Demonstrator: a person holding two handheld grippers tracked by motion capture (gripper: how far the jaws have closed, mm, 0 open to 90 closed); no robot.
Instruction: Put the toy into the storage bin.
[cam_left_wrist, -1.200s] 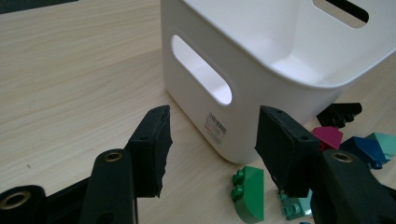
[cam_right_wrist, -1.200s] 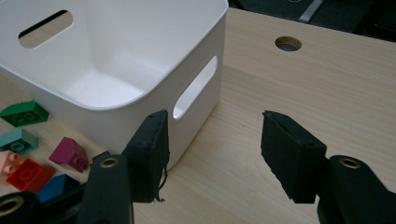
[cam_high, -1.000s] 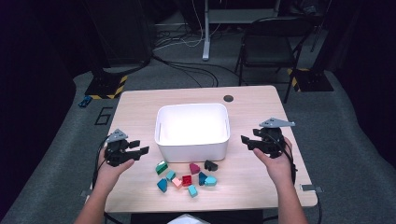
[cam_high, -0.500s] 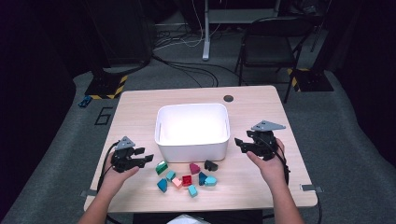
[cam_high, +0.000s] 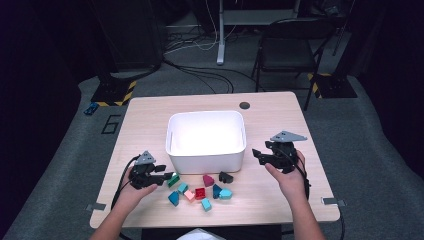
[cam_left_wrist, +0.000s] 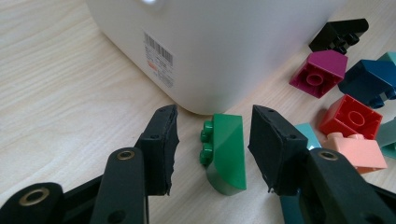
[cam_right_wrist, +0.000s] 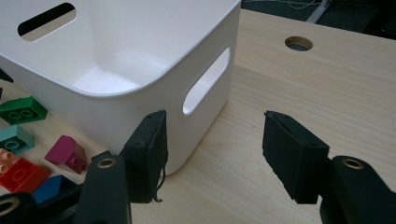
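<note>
White bin (cam_high: 206, 137) is sitting mid-table w/ toy bricks scattered along its near side. Green sloped brick (cam_left_wrist: 225, 151) is lying by bin's near-left corner, btwn the left gripper (cam_left_wrist: 212, 149) pads; jaws have just been closing, not yet pressing. Best to keep centring, squeeze flat faces, then lift. Left hand is reaching low & level. Right gripper (cam_right_wrist: 212, 156) is hovering open at bin's right.

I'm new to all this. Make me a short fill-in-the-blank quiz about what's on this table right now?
1. The brick lying between the left gripper jaws is coloured ____.
2. The white tub holds ____ bricks.
3. The right gripper jaws stand ____, with nothing between them.
4. On the tub's outer wall there is a sticker printed with a ____.

Missing words: green; no; open; barcode
</note>
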